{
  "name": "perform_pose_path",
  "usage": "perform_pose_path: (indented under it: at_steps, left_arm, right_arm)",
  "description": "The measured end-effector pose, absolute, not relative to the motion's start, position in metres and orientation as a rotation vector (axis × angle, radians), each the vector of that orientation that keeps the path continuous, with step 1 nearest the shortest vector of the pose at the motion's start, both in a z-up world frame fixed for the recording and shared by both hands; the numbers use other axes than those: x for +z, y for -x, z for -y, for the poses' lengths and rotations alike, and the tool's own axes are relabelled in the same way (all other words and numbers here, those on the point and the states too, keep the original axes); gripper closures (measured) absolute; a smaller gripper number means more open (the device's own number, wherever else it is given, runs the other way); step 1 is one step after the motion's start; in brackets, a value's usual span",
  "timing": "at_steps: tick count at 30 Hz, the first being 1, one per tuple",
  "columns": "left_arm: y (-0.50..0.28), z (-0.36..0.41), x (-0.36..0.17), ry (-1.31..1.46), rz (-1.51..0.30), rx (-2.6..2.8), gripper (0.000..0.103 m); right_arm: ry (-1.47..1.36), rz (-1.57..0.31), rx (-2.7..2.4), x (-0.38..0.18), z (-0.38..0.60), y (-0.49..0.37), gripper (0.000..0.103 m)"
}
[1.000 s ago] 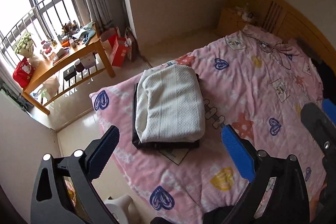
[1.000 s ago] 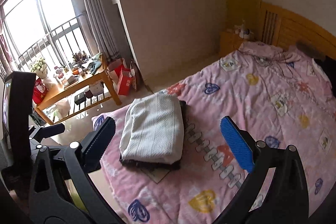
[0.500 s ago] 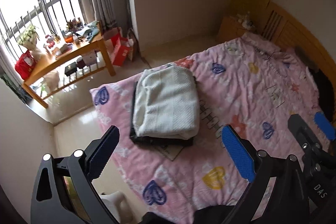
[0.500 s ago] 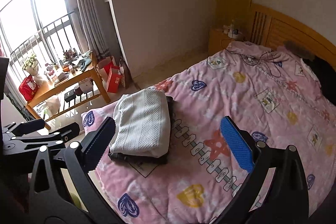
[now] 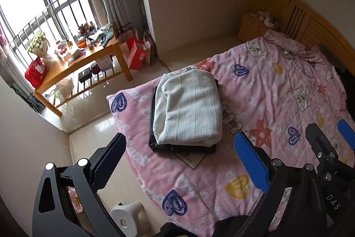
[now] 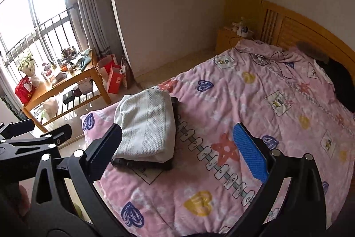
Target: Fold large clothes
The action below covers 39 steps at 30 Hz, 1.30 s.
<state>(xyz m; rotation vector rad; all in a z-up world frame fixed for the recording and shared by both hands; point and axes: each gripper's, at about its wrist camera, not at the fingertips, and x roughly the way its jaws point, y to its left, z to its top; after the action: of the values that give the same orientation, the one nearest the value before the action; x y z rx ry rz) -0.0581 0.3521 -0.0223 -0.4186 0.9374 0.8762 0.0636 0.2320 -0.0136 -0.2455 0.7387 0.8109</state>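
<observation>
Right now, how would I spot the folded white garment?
Start at the bed's pink patterned quilt. Near its foot corner, towards the window, lies the folded white textured garment, atop a folded black garment. It's the only pale bundle there.

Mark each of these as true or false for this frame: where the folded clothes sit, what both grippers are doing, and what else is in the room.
1. The folded white knit garment lies on top of a folded black garment. True.
2. The left gripper is clamped on the white garment. False: its jaws stand wide apart and hold nothing.
3. The stack rests on the pink quilt with heart and star prints, near the bed's foot corner. True.
4. The right gripper holds a blue towel. False: it is open and empty; the blue is its finger pad.
5. The wooden table by the window is bare. False: it carries flowers and many small items.
</observation>
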Motion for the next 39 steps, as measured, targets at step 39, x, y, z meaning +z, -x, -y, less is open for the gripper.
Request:
perform_pose_path:
  at_steps: [39]
  left_arm:
    - [0.05,-0.371,-0.028,0.418,-0.961,0.852,0.008]
  right_arm:
    - [0.238,-0.751,0.803,-0.021,-0.232,-0.066,0.006]
